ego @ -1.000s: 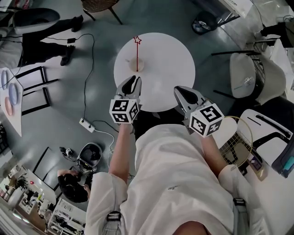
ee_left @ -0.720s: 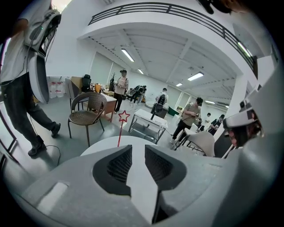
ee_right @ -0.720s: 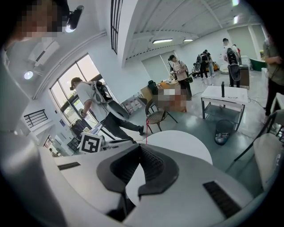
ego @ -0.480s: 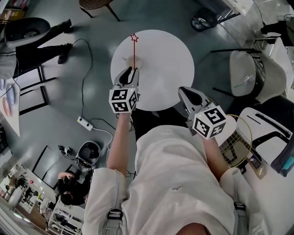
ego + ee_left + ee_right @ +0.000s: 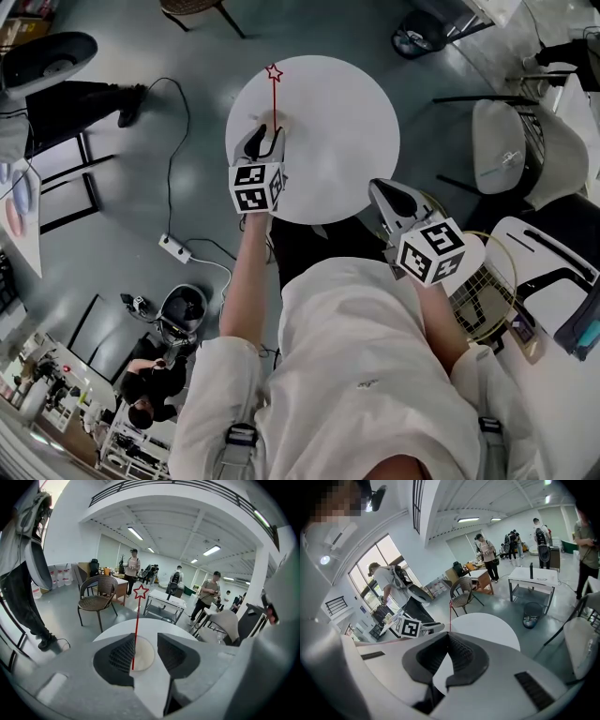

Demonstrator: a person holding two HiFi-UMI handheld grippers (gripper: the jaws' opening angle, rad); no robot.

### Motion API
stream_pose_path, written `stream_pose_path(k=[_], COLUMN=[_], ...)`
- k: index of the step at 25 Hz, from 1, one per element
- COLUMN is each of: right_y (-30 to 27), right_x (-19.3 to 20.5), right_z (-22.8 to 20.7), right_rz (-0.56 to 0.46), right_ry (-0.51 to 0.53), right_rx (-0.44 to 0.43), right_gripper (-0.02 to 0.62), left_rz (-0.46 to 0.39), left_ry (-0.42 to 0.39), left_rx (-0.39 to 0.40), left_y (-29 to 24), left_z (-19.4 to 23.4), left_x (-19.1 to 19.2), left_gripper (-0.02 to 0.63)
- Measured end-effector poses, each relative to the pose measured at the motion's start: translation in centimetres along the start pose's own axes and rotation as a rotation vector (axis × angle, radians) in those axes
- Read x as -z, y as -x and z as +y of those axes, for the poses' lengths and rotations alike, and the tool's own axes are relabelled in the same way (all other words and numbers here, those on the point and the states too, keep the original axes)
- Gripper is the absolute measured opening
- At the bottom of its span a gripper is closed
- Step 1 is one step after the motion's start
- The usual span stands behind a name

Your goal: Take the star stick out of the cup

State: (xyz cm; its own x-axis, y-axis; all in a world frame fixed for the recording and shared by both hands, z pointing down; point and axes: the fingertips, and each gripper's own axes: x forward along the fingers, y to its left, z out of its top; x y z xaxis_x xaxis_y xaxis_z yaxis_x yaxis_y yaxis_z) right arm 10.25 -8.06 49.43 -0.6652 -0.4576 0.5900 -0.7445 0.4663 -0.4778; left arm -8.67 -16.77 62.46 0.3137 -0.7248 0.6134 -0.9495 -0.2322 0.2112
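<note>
A thin red star stick (image 5: 274, 94) stands upright in a low cream cup (image 5: 143, 654) on the left part of a round white table (image 5: 337, 122). My left gripper (image 5: 265, 139) reaches over the table's near left edge to the cup, hiding most of it in the head view. In the left gripper view the stick (image 5: 136, 630) rises between the jaws, close by the left pad and not pressed; the left gripper (image 5: 145, 641) is opening. My right gripper (image 5: 384, 190) hangs at the table's near right edge, jaws together, nothing in them; the right gripper view shows the stick (image 5: 450, 617) far off.
A wicker chair (image 5: 96, 599) stands beyond the table. White chairs (image 5: 511, 155) and a racket (image 5: 483, 300) are at my right. A power strip (image 5: 175, 251) with cable lies on the floor at left. A bin (image 5: 417, 42) and several people stand farther off.
My left gripper has moved forward over the table to the cup, and its jaws now stand around the stick. The right gripper has barely moved.
</note>
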Motion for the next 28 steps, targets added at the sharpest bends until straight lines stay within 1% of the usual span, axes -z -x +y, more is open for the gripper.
stream_pose_path(k=[12, 24, 28], right_y=[-0.6, -1.1, -1.2], right_x=[0.4, -0.2, 0.1], right_z=[-0.7, -1.1, -1.4], right_rz=[0.016, 0.015, 0.017], right_ry=[-0.011, -0.02, -0.029], right_rx=[0.013, 0.021, 0.027], right_gripper=[0.008, 0.008, 0.007], left_rz=[0.029, 0.063, 0.078], left_ry=[-0.019, -0.049, -0.048], left_rx=[-0.026, -0.028, -0.028], left_y=[-2.9, -4.8, -5.7], left_z=[1.8, 2.0, 2.1], left_x=[0.3, -0.2, 0.0], left_gripper=[0.141, 0.146, 0.146])
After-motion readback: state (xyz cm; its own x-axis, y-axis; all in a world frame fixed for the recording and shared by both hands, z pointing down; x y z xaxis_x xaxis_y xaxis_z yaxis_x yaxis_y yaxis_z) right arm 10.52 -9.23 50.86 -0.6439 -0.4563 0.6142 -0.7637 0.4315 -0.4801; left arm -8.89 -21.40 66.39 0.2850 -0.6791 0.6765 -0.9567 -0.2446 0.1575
